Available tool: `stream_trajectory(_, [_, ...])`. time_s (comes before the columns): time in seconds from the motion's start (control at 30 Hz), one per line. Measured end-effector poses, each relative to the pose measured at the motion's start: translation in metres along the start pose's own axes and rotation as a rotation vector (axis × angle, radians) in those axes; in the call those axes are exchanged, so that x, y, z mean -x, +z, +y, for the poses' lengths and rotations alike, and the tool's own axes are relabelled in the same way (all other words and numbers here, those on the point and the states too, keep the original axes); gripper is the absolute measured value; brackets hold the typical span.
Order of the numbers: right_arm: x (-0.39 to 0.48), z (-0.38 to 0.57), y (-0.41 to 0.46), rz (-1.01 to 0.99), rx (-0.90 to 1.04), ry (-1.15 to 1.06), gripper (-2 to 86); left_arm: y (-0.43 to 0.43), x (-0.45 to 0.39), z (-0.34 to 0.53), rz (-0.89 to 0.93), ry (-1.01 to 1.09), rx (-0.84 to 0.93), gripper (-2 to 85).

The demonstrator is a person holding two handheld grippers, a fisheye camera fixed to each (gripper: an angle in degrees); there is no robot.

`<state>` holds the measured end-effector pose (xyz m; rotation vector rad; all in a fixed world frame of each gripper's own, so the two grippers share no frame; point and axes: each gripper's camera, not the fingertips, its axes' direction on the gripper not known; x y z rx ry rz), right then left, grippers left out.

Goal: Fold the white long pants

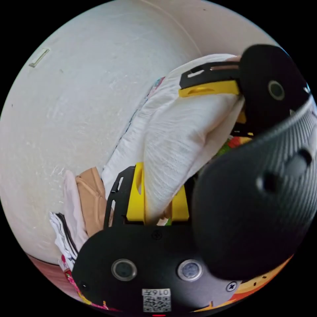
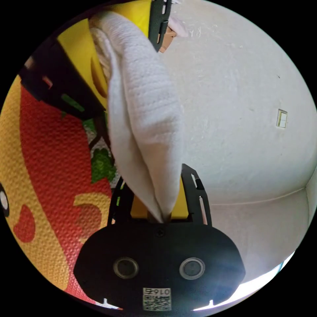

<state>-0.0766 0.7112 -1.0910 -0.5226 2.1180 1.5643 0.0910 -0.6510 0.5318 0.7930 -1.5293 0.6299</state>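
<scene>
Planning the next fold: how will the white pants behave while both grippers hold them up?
Probably floppy: the white pants sag in a soft bulge between the left gripper and right gripper. The ribbed weave likely resists slipping. They seem light, draping without pulling taut.

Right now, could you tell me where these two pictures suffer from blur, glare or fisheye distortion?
Left gripper view: the other gripper looms close, and the big dark body by it is soft; the wall bows round. Right gripper view: blown-out glare at the lower right edge; the white pants and mat are sharp.
</scene>
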Motion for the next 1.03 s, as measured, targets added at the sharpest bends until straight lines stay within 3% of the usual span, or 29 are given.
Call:
stream_trajectory(0.3, [0.012, -0.04, 0.073, 0.043, 0.044, 0.222, 10.6, 0.013, 0.079, 0.006, 0.159, -0.241, -0.037, 12.4])
stream_trajectory(0.53, [0.061, 0.061, 0.048, 0.031, 0.048, -0.072, 8.3, -0.06, 0.069, 0.115, 0.041, 0.048, -0.16, 5.9])
stream_trajectory(0.63, [0.079, 0.115, 0.04, 0.045, 0.053, -0.179, 5.1, -0.08, 0.107, 0.159, 0.172, -0.007, -0.045, 1.0])
stream_trajectory(0.7, [0.086, 0.145, 0.04, -0.049, 0.108, -0.212, 1.5, -0.1, 0.155, 0.213, 0.319, -0.187, -0.036, -0.4])
stream_trajectory(0.8, [0.067, 0.196, 0.027, -0.066, 0.062, 0.047, 0.2, -0.142, 0.225, 0.303, 0.573, -0.424, -0.173, -0.8])
stream_trajectory(0.87, [0.03, 0.245, -0.007, -0.176, -0.099, 0.421, -0.2, -0.17, 0.269, 0.365, 0.673, -0.589, -0.299, -0.9])
stream_trajectory(0.93, [0.007, 0.285, -0.04, -0.307, -0.269, 0.711, -0.3, -0.2, 0.309, 0.426, 0.653, -0.734, -0.424, -0.9])
stream_trajectory(1.03, [0.006, 0.333, -0.086, -0.545, -0.561, 1.009, -0.2, -0.246, 0.358, 0.504, 0.368, -0.885, -0.557, -0.9])
